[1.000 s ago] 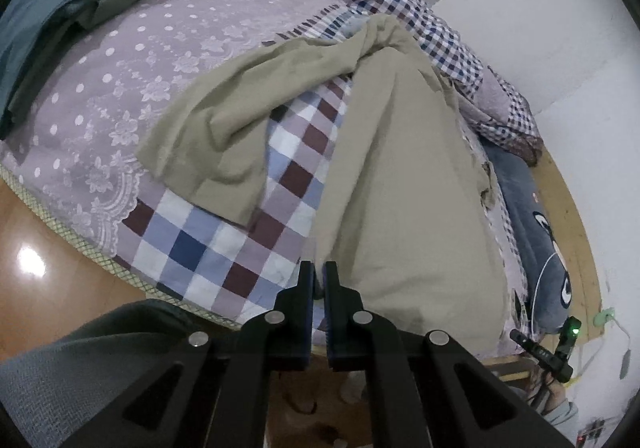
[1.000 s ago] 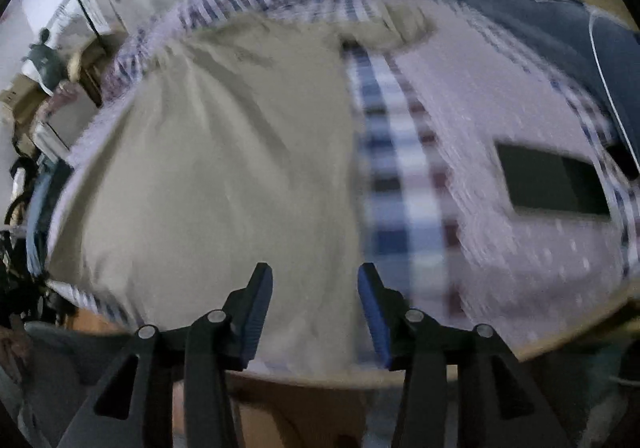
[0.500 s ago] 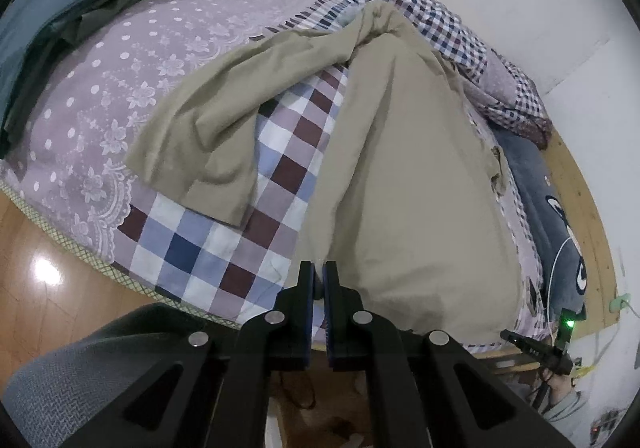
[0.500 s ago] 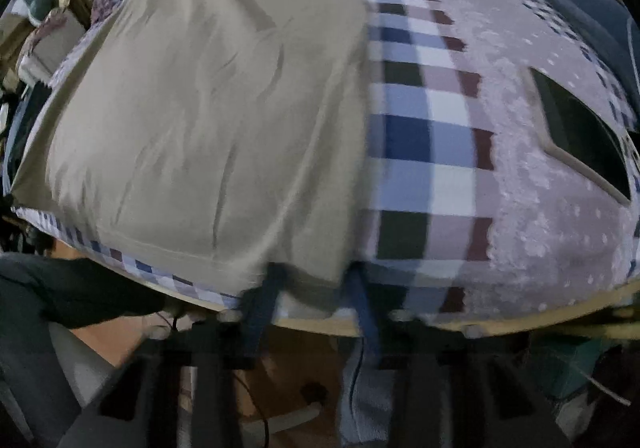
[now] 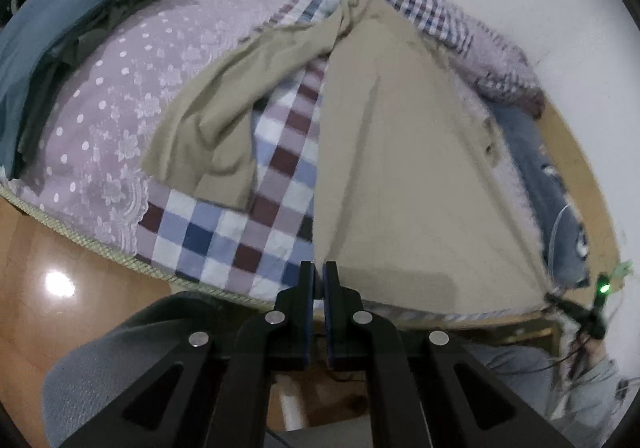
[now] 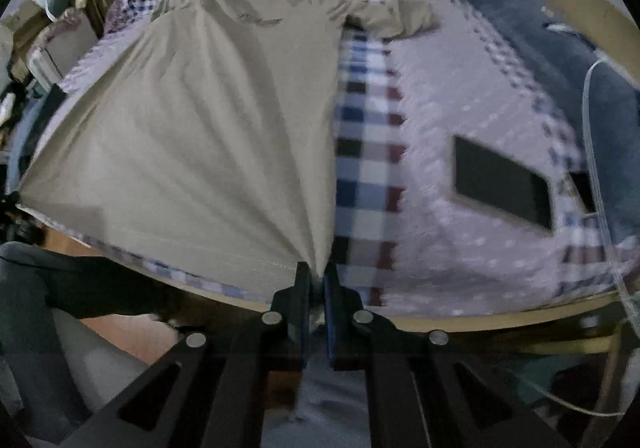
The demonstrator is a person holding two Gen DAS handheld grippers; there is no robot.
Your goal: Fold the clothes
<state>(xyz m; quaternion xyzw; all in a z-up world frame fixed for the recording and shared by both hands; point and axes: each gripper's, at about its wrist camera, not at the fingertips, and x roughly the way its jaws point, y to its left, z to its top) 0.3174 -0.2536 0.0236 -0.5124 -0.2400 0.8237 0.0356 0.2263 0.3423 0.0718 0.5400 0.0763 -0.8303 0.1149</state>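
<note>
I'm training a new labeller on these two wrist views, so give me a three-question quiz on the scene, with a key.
1. True or false: the right claw is shut on a hem corner of the beige shirt.
2. Which lies on the bed right of the shirt in the right wrist view? A) a flat dark rectangular thing B) a shoe C) a cup
3. Fill in: the folded dark clothes lie on the bedspread's ____ dotted part.

Key: 1 true; 2 A; 3 lilac

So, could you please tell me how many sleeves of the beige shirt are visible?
2: one sleeve lies spread across the checked bedspread in the left wrist view; the other sleeve is bunched near the shirt's top in the right wrist view.
</note>
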